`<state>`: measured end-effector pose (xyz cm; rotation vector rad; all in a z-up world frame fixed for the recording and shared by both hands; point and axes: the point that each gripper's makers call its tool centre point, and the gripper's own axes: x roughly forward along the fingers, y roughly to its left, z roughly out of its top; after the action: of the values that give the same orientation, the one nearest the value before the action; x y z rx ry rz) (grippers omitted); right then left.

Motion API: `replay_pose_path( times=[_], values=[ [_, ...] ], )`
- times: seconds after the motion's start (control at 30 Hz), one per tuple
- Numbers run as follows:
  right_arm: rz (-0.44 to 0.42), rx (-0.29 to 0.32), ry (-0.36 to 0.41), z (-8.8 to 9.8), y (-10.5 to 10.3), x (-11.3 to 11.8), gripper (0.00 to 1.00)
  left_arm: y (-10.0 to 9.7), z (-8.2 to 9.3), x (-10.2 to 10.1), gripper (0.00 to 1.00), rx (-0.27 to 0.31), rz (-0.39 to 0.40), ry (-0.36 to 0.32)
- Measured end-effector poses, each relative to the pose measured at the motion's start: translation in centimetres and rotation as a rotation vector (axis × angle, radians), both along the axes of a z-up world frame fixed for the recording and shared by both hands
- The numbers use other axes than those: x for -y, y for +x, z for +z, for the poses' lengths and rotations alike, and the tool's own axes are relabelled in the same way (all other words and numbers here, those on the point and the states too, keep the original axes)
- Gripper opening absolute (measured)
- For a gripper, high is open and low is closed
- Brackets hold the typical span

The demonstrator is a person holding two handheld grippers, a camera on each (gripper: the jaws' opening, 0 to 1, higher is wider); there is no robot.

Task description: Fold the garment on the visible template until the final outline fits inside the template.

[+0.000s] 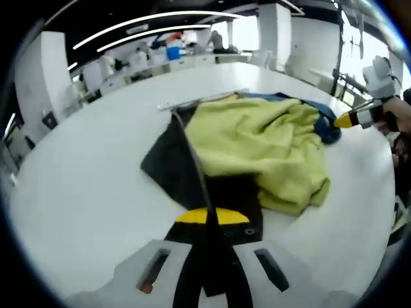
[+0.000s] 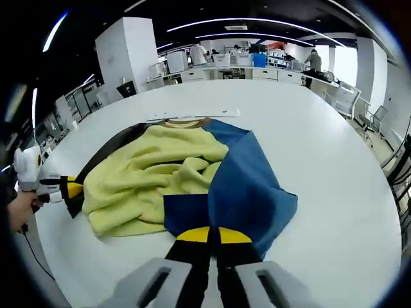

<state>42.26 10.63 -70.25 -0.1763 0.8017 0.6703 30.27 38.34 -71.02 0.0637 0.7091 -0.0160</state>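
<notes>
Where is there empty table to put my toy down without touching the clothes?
The white table is bare on the side past the blue part of the garment. It is also bare beyond the white strip at the collar end. In the left gripper view, bare table lies beside the dark template. The middle is crowded with the yellow part of the garment and both grippers' jaws.

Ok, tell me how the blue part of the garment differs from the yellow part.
The blue part lies fairly flat and smooth; the yellow part is bunched into wrinkles. The blue part is by the right gripper, whose jaws are closed on its edge; the yellow part lies toward the left gripper. Both rest on the white table.
</notes>
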Motion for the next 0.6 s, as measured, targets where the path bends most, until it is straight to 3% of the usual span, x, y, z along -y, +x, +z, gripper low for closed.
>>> replay_pose_path(
  times=[0.4,0.6],
  values=[
    [-0.005,0.061,0.025,2.9,1.1,1.3,0.00,-0.2,1.5,-1.1,0.00,0.025,-0.004,0.034],
    [-0.008,0.103,0.043,4.6,2.4,2.1,0.00,-0.6,2.1,-2.7,0.00,0.014,0.016,0.058]
  ],
)
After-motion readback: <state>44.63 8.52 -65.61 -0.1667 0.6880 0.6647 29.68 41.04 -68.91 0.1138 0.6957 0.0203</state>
